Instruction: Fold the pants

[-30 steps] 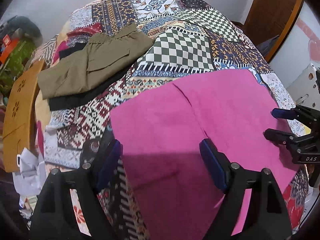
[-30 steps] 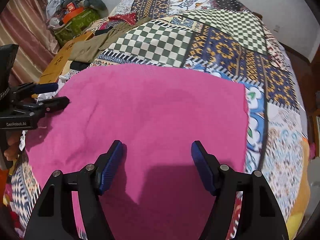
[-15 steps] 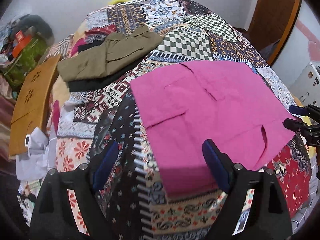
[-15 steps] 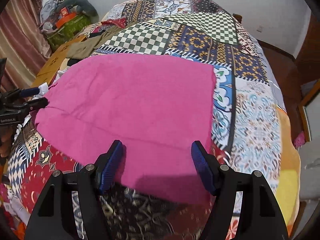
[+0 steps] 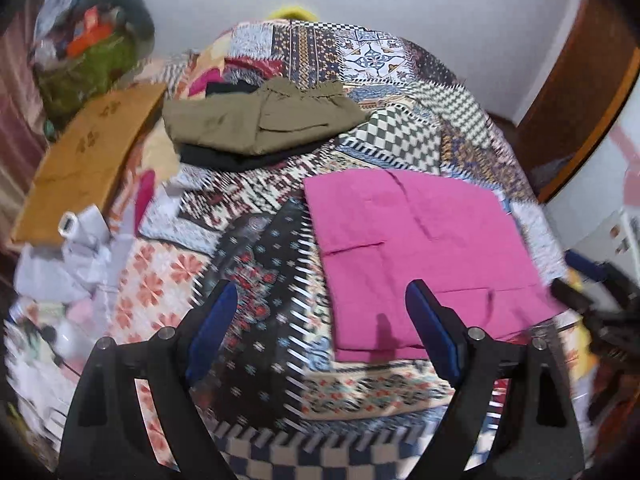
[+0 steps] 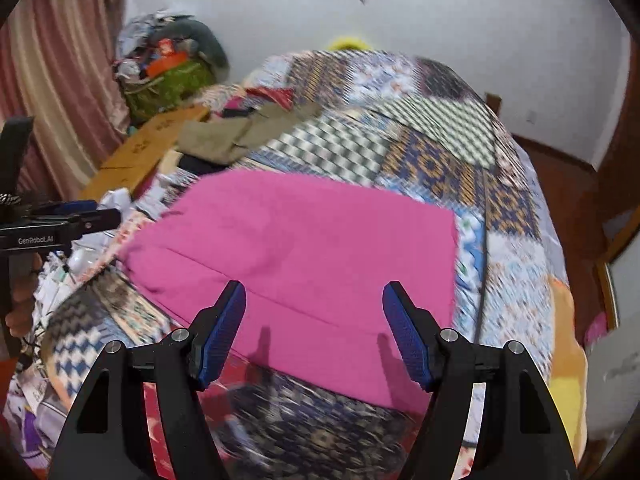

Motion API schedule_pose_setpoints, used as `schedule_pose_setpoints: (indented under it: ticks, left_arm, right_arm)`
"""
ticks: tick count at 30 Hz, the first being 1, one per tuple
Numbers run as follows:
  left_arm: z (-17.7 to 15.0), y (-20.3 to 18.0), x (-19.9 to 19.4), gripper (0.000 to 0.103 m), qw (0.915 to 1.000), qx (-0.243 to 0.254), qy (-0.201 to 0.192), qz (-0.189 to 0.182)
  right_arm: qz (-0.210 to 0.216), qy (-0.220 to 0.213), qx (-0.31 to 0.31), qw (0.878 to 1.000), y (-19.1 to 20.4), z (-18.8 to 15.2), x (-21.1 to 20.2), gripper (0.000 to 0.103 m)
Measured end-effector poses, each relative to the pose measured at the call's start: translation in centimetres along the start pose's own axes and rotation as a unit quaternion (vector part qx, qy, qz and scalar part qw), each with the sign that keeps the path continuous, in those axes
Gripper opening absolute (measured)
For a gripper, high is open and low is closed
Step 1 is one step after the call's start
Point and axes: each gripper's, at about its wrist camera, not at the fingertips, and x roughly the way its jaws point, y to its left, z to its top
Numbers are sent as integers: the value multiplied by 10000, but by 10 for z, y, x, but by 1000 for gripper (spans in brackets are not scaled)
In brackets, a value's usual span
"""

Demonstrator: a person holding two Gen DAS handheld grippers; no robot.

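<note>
The pink pants (image 5: 424, 256) lie flat on the patchwork bedspread (image 5: 256, 320) as a folded, roughly square slab, nearer the foot of the bed than the olive pants (image 5: 260, 124), with a few seams and fold lines showing across the top layer.

The left gripper (image 5: 320, 328) hangs above the bed with its jaws wide and nothing between them — its right blue pad sits over the near edge of the pink pants, its left pad over bare bedspread. The right gripper (image 6: 314, 328) also has its jaws wide and empty, hovering over the near part of the pink pants without touching the cloth; only its shadows fall on the fabric.

Beyond the pink pants, toward the head of the bed, the olive pants rest folded on top of a black garment (image 5: 216, 160). Left of the olive pants a tan cardboard box (image 5: 88, 152) stands beside the bed, and behind that a heap of bags and clothes (image 6: 168, 68) leans near the curtain (image 6: 52, 92). Both views are motion-blurred.
</note>
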Motion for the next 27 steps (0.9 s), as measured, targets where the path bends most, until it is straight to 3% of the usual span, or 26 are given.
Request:
schedule_pose_setpoints:
  ticks: [5,10,13,15,23,27]
  left_arm:
    - [-10,-4,4,86,9970,-409,366,-551]
    - [-24,-16,12,86,9900,-555,782,-1034]
    - [-30,-16,17,86,9830,-760,1021,-1326]
    - [-35,-14,25,86,9729,-1030,1257,-1645]
    - [-26,-7,51,89,9523,-1658,1368,-2166]
    - [-14,-7,63,87,9486,-1839,1265,-2243]
  right_arm:
    - [232,69,-83,9997,16,4,21,68]
    - [289,618,-272,9973,25,-7,55,67]
    - [304,664,-439,9964,28,-16,57,67]
    - [405,739,-365,9958,24,-16,56,67]
    - [639,785,-193,9947,20,-18,58,68]
    - [672,782,-172,9945,18,-19,60,68]
